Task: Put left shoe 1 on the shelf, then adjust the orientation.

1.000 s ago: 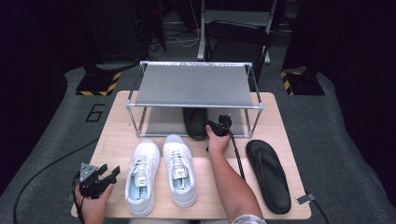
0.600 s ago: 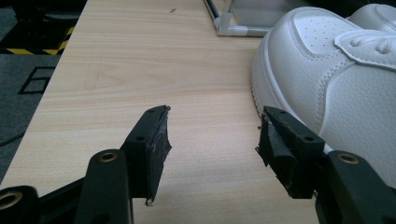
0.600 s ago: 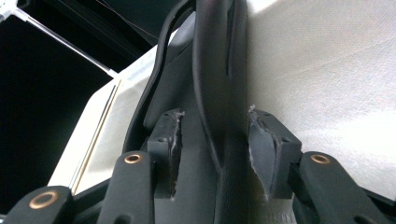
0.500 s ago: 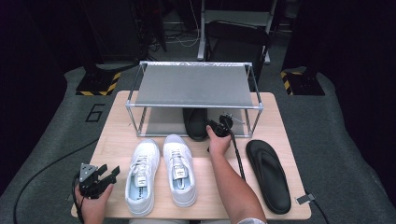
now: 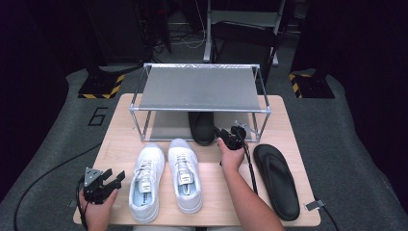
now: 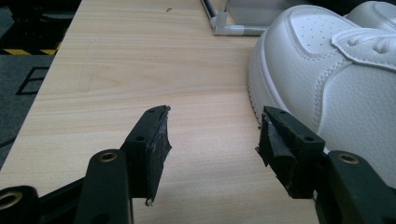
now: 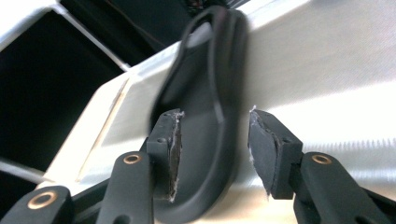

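Two claws are in play, and the right claw [image 5: 230,136] does the work at the front of the shoe rack [image 5: 199,89]. Its jaws have just been opening and now stand wide, with the heel of the black flip-flop [image 7: 205,140] between them and no pad pressing on it, so nothing is held. That flip-flop [image 5: 201,126] lies on the rack's lower shelf, heel toward me.

Procedure for the step in hand, as I judge it:
1. Draw the right claw straight out along the flip-flop's length, keeping the jaws wide, so neither pad drags the heel off the shelf.
2. Stay under the top shelf and clear of the front right post.
3. Check that the sole lies flat and wholly on the shelf before leaving it.

Rack contents, largest first: the upper shelf carries nothing; the lower shelf carries that one flip-flop, right of centre.

On the counter [image 5: 120,125], the second black flip-flop [image 5: 276,180] lies well to the right, and the white sneakers [image 5: 166,175] stand side by side before the rack.

The left claw [image 5: 109,179] rests open near the counter's left front corner, just beside the left sneaker [image 6: 327,79], gripping nothing.
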Demonstrator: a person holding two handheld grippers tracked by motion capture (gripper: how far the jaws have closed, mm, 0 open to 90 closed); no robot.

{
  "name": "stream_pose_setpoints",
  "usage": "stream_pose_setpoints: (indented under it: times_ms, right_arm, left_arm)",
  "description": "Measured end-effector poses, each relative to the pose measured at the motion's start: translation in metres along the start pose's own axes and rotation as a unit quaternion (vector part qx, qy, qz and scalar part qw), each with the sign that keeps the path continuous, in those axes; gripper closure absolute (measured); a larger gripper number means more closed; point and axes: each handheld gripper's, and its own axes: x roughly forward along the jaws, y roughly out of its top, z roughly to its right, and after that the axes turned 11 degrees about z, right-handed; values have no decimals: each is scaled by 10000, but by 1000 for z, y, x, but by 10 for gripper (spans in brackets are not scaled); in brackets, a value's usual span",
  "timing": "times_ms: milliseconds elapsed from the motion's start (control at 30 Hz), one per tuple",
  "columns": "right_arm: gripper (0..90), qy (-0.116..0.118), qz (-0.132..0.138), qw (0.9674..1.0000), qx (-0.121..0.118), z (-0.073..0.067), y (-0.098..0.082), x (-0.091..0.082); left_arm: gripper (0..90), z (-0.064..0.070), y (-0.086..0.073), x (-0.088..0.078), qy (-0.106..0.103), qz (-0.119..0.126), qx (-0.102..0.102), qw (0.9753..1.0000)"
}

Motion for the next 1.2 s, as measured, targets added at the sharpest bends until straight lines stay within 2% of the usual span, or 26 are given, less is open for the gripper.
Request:
stream_pose_setpoints:
  times_ms: [100, 133, 167, 233, 333, 400, 433, 467, 500, 533, 633, 800, 833, 1000, 1100, 1133, 1200]
  right_arm:
    - [547, 70, -54, 9999, -116, -4, -3, -19]
    - [547, 70, -54, 9999, -116, -4, -3, -19]
    - [547, 161, -123, 9993, -311, -7, -5, -31]
    - [539, 192, -131, 9985, -504, -8, -8, -45]
    - [535, 268, -194, 9972, -670, -7, -11, -64]
    - [535, 256, -230, 9963, -792, -6, -15, -76]
    - [538, 280, -245, 9954, -884, -5, -16, -81]
    - [546, 263, -244, 9945, -982, -5, -17, -86]
    - [547, 247, -222, 9932, -1115, -4, -17, -91]
    - [547, 255, -223, 9924, -1183, -3, -18, -96]
    - [553, 228, -295, 9899, -1369, -1, -20, -109]
    - [584, 222, -293, 9883, -1479, 2, -19, -129]
    - [594, 227, -309, 9879, -1506, 3, -19, -132]
    - [602, 151, -381, 9857, -1632, 6, -22, -145]
    - [604, 85, -355, 9849, -1692, 12, -23, -160]
    - [605, 73, -341, 9838, -1760, 13, -23, -165]
    - [603, 61, -338, 9828, -1812, 16, -23, -175]
  left_arm:
    - [420, 1, 0, 1, -29, -30, -22, 10000]
    - [420, 1, 0, 1, -29, -30, -22, 10000]
    - [420, 1, 1, 1, -50, -53, -8, 10000]
    - [420, 3, 0, 2, -17, 25, -19, 10000]
    - [420, 3, 0, 2, -10, 24, -7, 10000]
    - [420, 3, 1, 1, -46, -70, 10, 10000]
    - [420, 3, 0, 2, -20, 35, -20, 10000]
    - [420, 3, 1, 1, -19, -18, -8, 10000]
    - [420, 3, 0, 2, 13, 67, -19, 10000]
    - [420, 3, 1, 0, 0, -7, -7, 10000]
    - [420, 3, 1, 0, 5, -5, -12, 10000]
    - [420, 4, 1, 0, -22, -36, 14, 10000]
    - [420, 4, 0, 1, -9, 23, 9, 10000]
    - [420, 4, 1, 0, -18, -30, 27, 10000]
    - [420, 4, 0, 1, 11, 36, 6, 10000]
    - [420, 4, 0, 0, -6, -40, 19, 10000]
    - [420, 4, 0, 0, -7, -29, 22, 10000]
